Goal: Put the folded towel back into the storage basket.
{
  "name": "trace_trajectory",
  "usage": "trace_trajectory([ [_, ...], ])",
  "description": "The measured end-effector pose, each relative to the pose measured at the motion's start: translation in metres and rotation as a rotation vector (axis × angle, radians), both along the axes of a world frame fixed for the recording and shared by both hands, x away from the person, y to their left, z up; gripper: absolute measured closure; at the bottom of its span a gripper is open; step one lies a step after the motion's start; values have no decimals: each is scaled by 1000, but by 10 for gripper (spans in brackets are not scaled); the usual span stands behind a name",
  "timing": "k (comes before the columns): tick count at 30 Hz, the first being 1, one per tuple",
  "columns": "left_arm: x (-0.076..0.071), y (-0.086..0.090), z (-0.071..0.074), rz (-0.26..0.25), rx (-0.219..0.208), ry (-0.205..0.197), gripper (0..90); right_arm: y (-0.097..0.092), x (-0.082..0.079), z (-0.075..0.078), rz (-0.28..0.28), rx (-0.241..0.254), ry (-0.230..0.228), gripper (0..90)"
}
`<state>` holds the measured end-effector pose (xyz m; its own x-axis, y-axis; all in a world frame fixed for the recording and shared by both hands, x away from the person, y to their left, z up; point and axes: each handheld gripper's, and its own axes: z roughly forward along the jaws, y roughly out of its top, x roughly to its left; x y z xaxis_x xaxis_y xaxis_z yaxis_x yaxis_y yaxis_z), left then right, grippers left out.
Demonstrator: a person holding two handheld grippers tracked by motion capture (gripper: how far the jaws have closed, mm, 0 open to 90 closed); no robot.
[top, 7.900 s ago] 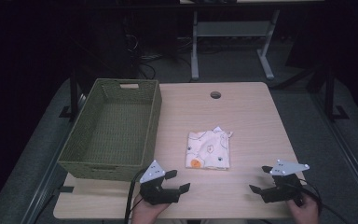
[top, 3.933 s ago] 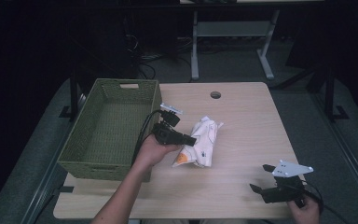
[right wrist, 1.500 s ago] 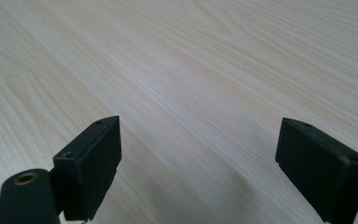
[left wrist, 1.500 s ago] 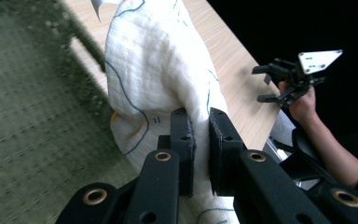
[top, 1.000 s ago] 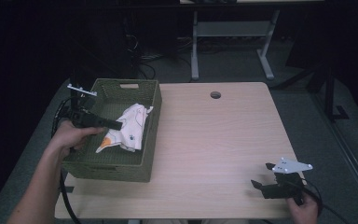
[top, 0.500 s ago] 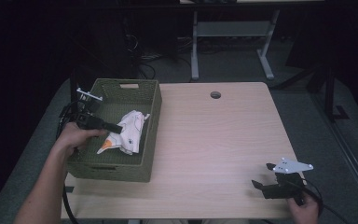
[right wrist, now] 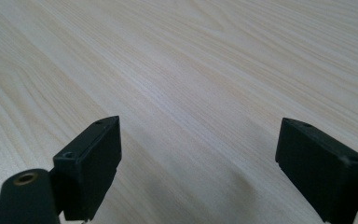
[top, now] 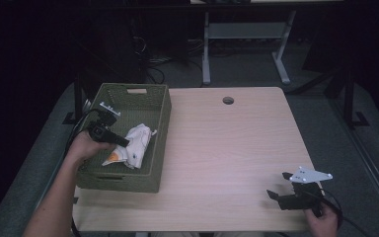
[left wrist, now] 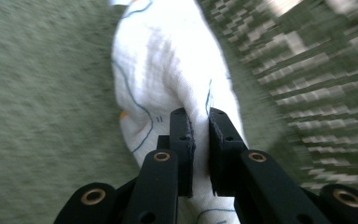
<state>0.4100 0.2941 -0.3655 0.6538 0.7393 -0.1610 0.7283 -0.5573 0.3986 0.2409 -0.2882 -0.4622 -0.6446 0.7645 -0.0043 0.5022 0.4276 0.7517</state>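
- Left claw pinches a fold of the white printed cloth inside the green woven basket
- Cloth looks light, limp; grip bunched folds
- Right claw gapes wide, empty, on the bench

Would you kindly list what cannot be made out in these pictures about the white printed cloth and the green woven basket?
- White printed cloth: its lower end, left gripper view, is hidden behind the left gripper, shut on a fold.
- Cloth's print: high view, too small to read; orange patch unclear.
- Green woven basket: left gripper view, weave smeared by blur.
- Basket floor under the cloth: high view, covered.
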Motion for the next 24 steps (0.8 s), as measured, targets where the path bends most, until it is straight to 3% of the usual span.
trace_trajectory([
  [2,0,-3,-4,-13,102,-47,759,0,0,0,1,0,4,138],
  [3,0,-3,-4,-13,102,-47,689,1,0,0,0,-1,5,138],
  [4,2,-5,-10,8,167,-34,640,1,0,0,1,-1,6,138],
  [7,3,-6,-14,16,183,-38,603,1,0,0,1,0,7,138],
  [9,5,-3,-15,51,209,-47,578,1,0,0,1,0,7,138],
  [15,5,3,-11,77,192,-58,558,0,0,0,1,3,5,138],
  [17,3,4,-6,79,161,-67,572,0,0,0,2,2,6,138],
  [21,2,3,-2,79,149,-75,632,1,0,0,6,0,9,138],
  [22,1,2,1,73,119,-62,675,2,0,0,8,-1,8,138],
  [24,0,0,3,75,107,-71,698,2,0,0,10,-3,5,138],
])
